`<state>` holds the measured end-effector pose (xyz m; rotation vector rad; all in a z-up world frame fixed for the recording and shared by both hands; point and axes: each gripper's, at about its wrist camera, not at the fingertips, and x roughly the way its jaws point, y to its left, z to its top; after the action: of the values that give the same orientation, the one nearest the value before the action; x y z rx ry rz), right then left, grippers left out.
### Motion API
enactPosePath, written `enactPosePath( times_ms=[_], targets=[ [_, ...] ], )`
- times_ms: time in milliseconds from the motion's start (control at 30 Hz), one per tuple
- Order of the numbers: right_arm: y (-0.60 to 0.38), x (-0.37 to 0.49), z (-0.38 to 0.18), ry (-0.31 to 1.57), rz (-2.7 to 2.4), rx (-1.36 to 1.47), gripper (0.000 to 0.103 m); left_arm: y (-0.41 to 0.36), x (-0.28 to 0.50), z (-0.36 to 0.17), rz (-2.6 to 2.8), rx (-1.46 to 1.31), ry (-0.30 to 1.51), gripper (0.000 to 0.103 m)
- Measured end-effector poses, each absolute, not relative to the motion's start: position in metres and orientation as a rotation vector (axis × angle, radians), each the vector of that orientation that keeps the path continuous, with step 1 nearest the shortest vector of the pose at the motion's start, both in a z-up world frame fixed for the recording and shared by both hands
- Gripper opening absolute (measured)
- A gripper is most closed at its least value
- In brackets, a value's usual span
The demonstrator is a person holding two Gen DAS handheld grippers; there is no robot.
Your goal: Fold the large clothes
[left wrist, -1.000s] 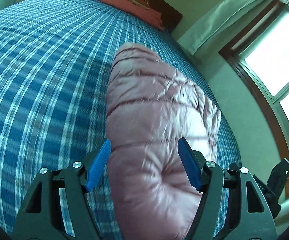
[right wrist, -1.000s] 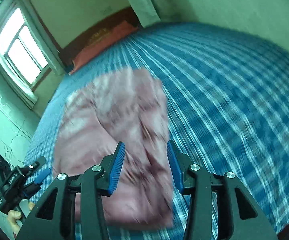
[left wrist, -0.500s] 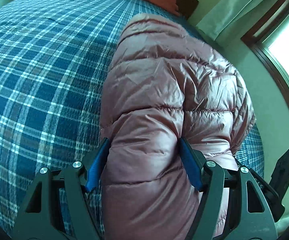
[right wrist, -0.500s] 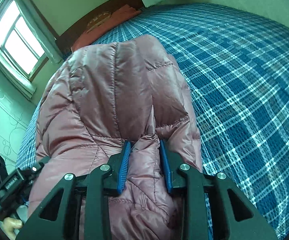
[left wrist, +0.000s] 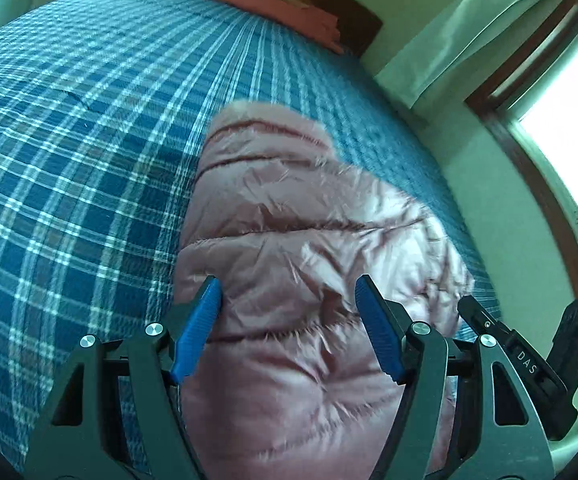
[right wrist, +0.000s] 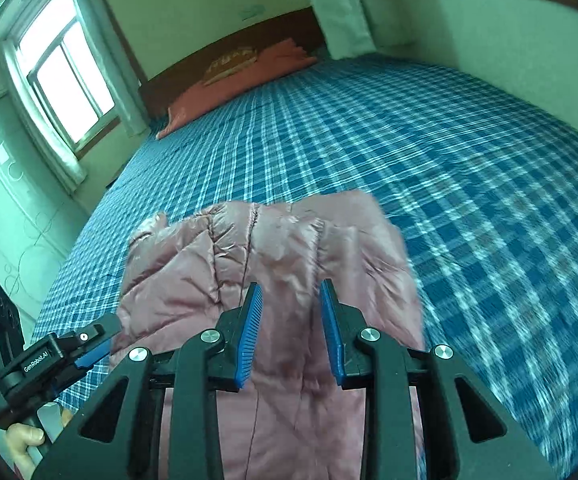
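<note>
1. Pink quilted puffer jacket (left wrist: 309, 264) lies folded on the bed (left wrist: 89, 160), near the window-side edge, on the blue plaid bedspread (right wrist: 429, 160).
2. Left gripper (left wrist: 287, 304): jaws spread wide, nothing between the blue pads (left wrist: 195, 328). It sits over the near end of the jacket; contact with the fabric can't be confirmed, the frame is motion-blurred.
3. Right gripper (right wrist: 291, 312): jaws parted, narrower gap than the left, not clamping anything. Jacket (right wrist: 273, 288) fabric shows through the gap below it.
4. Right wrist view: jacket's seam runs toward the camera, a rounded fold at the far end, 1 lobe sticking out on the window side.
5. Left gripper (right wrist: 89, 344) body is also visible at the lower left of the right wrist view, just beside the jacket edge, with the person's fingers (right wrist: 25, 440) on its handle.
6. Red pillow (right wrist: 229, 80) at the head of the bed against a dark wooden headboard (right wrist: 225, 44), well apart from the jacket.
7. Window (right wrist: 69, 72) with curtain (right wrist: 349, 4) on the far wall.
</note>
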<state>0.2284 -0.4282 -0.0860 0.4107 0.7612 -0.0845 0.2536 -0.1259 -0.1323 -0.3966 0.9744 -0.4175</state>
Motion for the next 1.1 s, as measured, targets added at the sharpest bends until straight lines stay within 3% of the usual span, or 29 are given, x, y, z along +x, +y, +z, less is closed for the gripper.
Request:
enactPosePath(
  times_ms=[233,433,533,567,600,633,800,967,1100],
  targets=[
    [-0.437,0.257,-0.146,0.871,-0.094,0.450,0.029,-0.141,0.269,-0.165,-0.351,-0.351,1.036,0.069],
    [-0.440,0.263,-0.150,0.871,-0.101,0.460,0.029,-0.145,0.273,-0.166,-0.359,-0.316,1.065,0.069],
    [-0.443,0.251,-0.131,0.853,-0.079,0.492,0.034,-0.126,0.269,-0.153,-0.366,-0.373,1.056,0.069],
    [-0.448,0.244,-0.124,0.831,-0.068,0.519,0.044,-0.110,0.265,-0.149,-0.338,-0.442,1.054,0.071],
    [-0.452,0.237,-0.120,0.813,-0.062,0.540,0.062,-0.100,0.262,-0.148,-0.327,-0.497,1.053,0.071],
    [-0.459,0.226,-0.114,0.784,-0.065,0.571,0.068,-0.087,0.259,-0.147,-0.319,-0.571,1.052,0.072],
    [-0.491,0.210,-0.126,0.781,-0.073,0.705,0.070,-0.049,0.244,-0.162,-0.271,-0.859,1.047,0.078],
    [-0.514,0.206,-0.165,0.820,-0.026,0.910,0.070,-0.054,0.241,-0.193,-0.282,-0.969,1.134,0.080],
    [-0.517,0.202,-0.179,0.789,0.058,1.008,0.073,-0.062,0.235,-0.195,-0.321,-0.981,1.099,0.086]
  ],
)
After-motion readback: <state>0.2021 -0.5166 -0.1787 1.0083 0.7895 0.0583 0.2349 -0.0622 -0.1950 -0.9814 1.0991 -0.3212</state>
